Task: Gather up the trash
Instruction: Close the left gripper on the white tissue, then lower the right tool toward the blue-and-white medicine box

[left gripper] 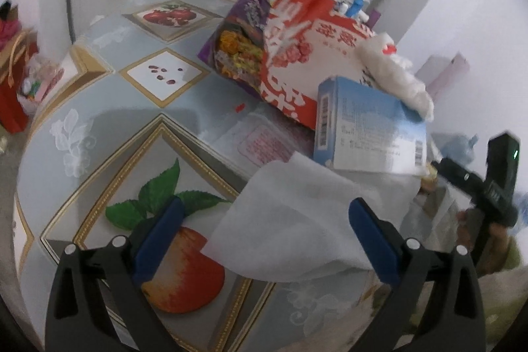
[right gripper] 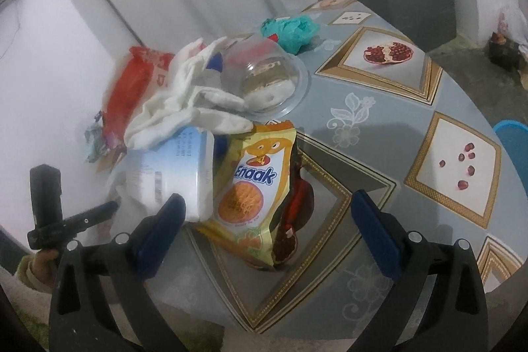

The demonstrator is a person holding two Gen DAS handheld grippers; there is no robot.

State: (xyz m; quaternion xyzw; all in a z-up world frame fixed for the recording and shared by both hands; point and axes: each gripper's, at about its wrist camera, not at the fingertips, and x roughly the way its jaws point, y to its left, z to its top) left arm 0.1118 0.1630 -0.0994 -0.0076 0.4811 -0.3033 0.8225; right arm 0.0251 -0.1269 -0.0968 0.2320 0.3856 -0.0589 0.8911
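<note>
Purple wrapper (left gripper: 236, 32): leans at the left end of the trash pile on the table (left gripper: 109, 121).
Red-and-white bag (left gripper: 297, 55): heaped beside it, a blue carton (left gripper: 366, 127) in front.
White tissue (left gripper: 297, 220): lies between the spread fingers of the left gripper (left gripper: 264, 240), pads not pressing it.
Yellow snack packet (right gripper: 250, 197): stands (label "Enaak") between the wide-apart jaws of the right gripper (right gripper: 267, 236), untouched.
Clear dome lid (right gripper: 267, 78): behind the packet.
</note>
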